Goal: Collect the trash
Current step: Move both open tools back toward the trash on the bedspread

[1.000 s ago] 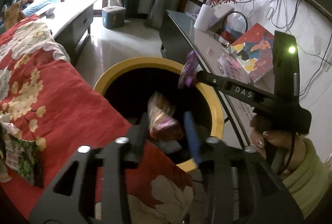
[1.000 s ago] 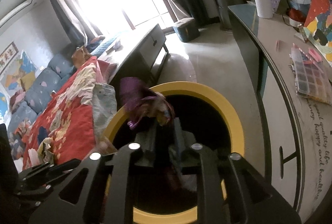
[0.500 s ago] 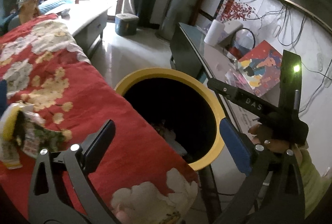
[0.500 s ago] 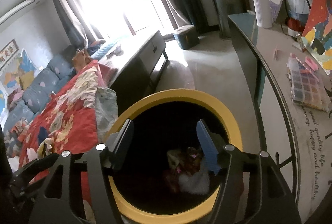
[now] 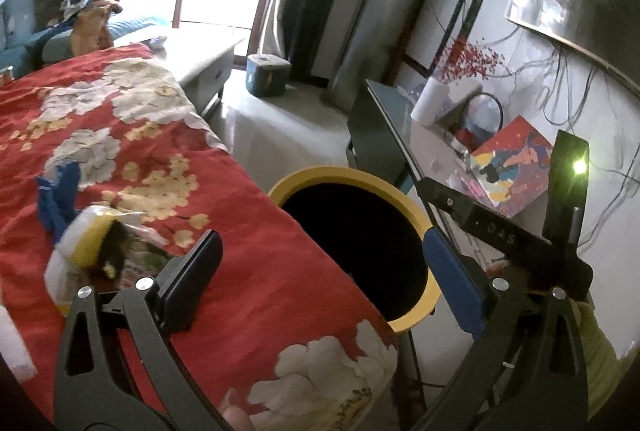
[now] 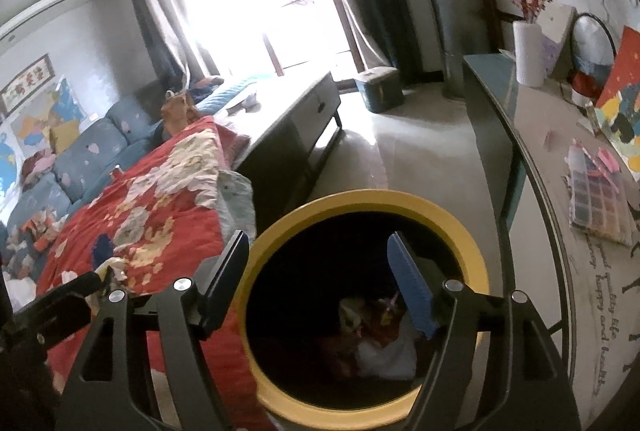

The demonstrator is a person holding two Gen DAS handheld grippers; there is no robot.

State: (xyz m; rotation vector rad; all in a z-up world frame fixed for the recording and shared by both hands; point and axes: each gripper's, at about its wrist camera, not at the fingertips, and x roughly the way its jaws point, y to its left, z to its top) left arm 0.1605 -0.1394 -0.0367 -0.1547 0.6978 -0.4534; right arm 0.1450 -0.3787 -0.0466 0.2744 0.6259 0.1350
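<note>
Left tongs [image 5: 320,263] were spread as wide as they go, nothing between the pads; jaws had just been opening. They hung over the edge of the red floral blanket [image 5: 248,271], next to the yellow-rimmed bin [image 5: 416,215].

Right tongs [image 6: 316,279] were also spread and empty, jaws had just been opening further. They hung over the mouth of the bin [image 6: 476,255], pointing down into it.

Trash in the bin: crumpled wrappers [image 6: 376,319] and something white lay at the bottom, well below the rim.

Trash not collected: a crumpled yellow-and-white wrapper [image 5: 96,243] lay on the blanket just beyond the left tongs' dark pad, not touching it as far as I could tell. A blue scrap [image 5: 56,199] lay on the blanket just behind it.

Right tongs' arm showed in the left view on the bin's far side, held by a hand [image 5: 516,275] in a green sleeve.

The counter [image 6: 560,191] beside the bin carried a white vase, a colourful painting and a paint palette.
</note>
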